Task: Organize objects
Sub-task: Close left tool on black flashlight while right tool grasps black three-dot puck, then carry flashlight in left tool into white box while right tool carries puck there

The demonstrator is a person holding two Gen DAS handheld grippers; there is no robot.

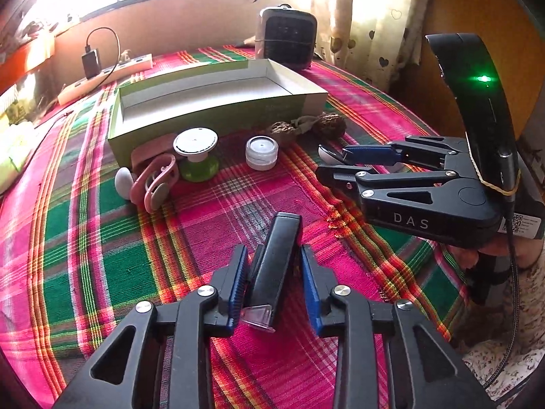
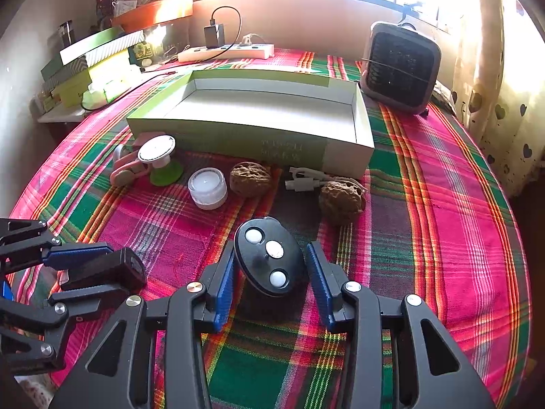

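Now both claws are set to grab — nothing is in the big open green-and-white cardboard box (image 2: pixel 361 129) yet. The left claw (image 1: pixel 274 266) is open around a long black plastic stick (image 1: pixel 277 255). The right claw (image 2: pixel 272 266) is open around a black oval remote with three white buttons (image 2: pixel 269 259). Next, I think, each must squeeze and lift.

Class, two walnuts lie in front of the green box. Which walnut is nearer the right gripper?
The walnut beside the white cable, just beyond the right gripper. The other walnut lies farther left, next to the small clear jar.
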